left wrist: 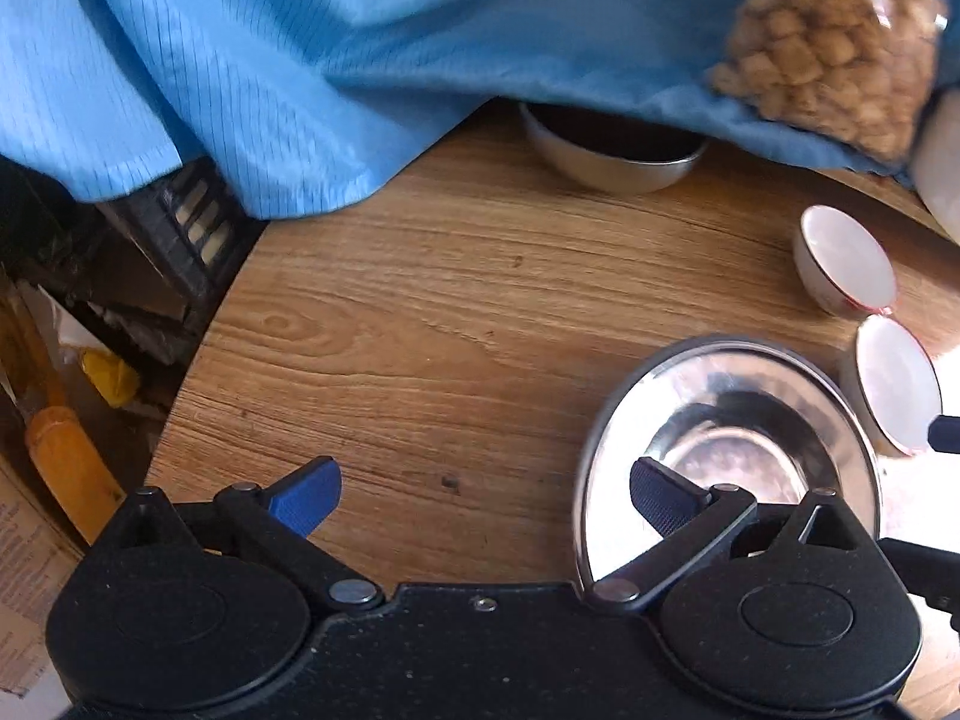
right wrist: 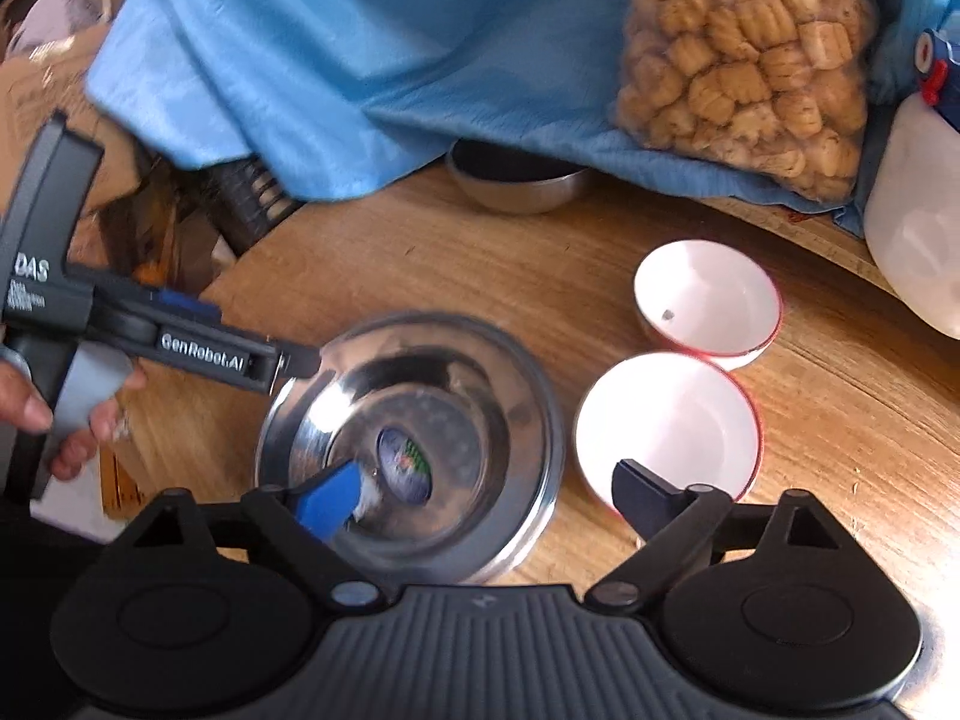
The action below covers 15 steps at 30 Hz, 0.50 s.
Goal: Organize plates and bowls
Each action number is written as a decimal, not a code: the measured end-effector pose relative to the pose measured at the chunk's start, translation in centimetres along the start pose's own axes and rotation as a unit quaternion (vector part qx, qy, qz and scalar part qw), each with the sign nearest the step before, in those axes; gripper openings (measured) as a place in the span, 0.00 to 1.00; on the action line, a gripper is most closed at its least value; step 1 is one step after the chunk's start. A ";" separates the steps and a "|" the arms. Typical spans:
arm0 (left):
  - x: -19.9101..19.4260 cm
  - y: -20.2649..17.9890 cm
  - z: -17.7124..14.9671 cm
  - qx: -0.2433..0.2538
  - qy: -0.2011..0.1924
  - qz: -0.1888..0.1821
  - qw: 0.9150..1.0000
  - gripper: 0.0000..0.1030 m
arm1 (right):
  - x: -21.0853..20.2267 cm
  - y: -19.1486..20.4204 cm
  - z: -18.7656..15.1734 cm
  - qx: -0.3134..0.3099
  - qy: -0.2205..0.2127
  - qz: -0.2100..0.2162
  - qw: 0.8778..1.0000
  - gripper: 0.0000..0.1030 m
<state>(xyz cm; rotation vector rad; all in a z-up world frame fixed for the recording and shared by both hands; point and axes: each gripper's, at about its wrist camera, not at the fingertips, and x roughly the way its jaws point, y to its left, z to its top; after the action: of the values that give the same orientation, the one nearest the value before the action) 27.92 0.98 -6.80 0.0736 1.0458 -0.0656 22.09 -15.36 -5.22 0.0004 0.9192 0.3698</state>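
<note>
A shiny wide-rimmed steel plate (left wrist: 732, 420) (right wrist: 420, 420) lies on the round wooden table (left wrist: 420, 312). Two white red-rimmed bowls, the near one (right wrist: 666, 420) (left wrist: 897, 384) and the far one (right wrist: 708, 300) (left wrist: 840, 258), stand just right of it. At the back, a steel bowl (left wrist: 612, 162) (right wrist: 516, 186) sits half under a blue cloth. My left gripper (left wrist: 486, 498) is open, its right finger over the plate's left side and its left finger over bare wood. My right gripper (right wrist: 486, 501) is open too, one finger over the plate, the other over the near white bowl. Neither holds anything.
The blue cloth (right wrist: 360, 60) drapes over the table's back, with a clear bag of snacks (right wrist: 750, 66) lying on it. A white plastic jug (right wrist: 918, 228) stands at the right. The table edge curves down the left, with a black crate (left wrist: 180, 228) and clutter below. A hand (right wrist: 36, 414) grips the left tool.
</note>
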 end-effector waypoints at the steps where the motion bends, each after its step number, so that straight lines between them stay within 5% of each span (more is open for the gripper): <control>1: 0.4 0.3 0.5 -0.007 0.003 -0.004 1.000 0.99 | 0.1 -0.2 0.4 0.010 -0.003 0.000 1.000 0.95; 15: 5.5 2.1 11.0 -0.076 -0.049 -0.050 0.995 0.99 | 5.0 -3.6 9.8 0.139 -0.040 -0.009 0.989 1.00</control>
<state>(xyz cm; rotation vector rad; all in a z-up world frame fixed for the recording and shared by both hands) 40.29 1.92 -6.01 -0.1188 0.9529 -0.0784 33.57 -15.59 -3.71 0.2608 0.8844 0.2210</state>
